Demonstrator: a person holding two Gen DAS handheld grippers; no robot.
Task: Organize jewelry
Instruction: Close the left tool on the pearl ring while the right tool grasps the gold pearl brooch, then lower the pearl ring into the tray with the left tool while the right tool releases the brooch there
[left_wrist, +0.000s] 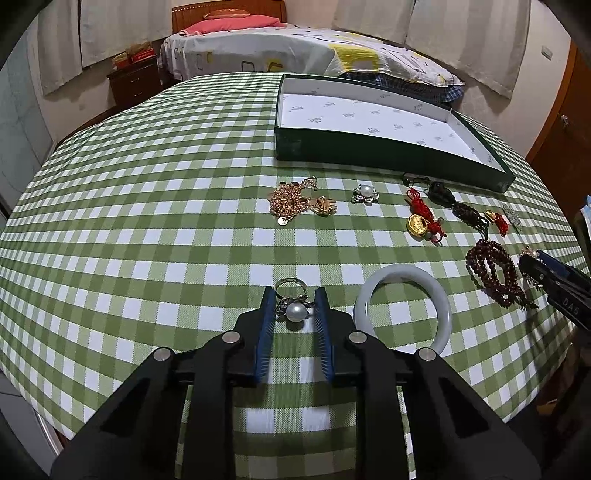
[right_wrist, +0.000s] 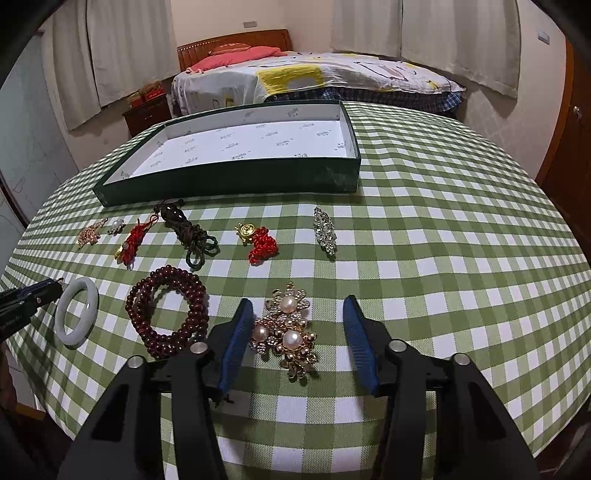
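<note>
Gathering scattered pieces into the green tray (left_wrist: 388, 157) looks to be the job, and the step in hand is the pickup on both sides. The left gripper (left_wrist: 295, 308) has its blue pads drawn in on a pearl ring (left_wrist: 295, 308), the pearl sitting between the tips and the band lying just beyond them; the pads appear to touch the ring's setting, so I judge it pinched but not yet lifted off the cloth. A pale jade bangle (left_wrist: 402, 308) lies just outside the right-hand pad. The right gripper (right_wrist: 299, 325) stands with its jaws spread around a gold pearl brooch (right_wrist: 286, 332): one pad is right against the brooch's edge, the other well clear of it, so nothing is clamped there. A coil of dark red beads (right_wrist: 168, 314) sits just outside that near pad. Next, the left side needs a straight lift and a carry ahead to the empty tray, well beyond the tips; the ring is small and could slip or twist. The right side needs to close further without snagging the beads. Everything rests on a green-and-white checked tablecloth (left_wrist: 147, 221), with chains, red knotted charms and a crystal clip between the jaws and the tray. Behind stand a bed (right_wrist: 295, 81), curtains and a low cabinet.
</note>
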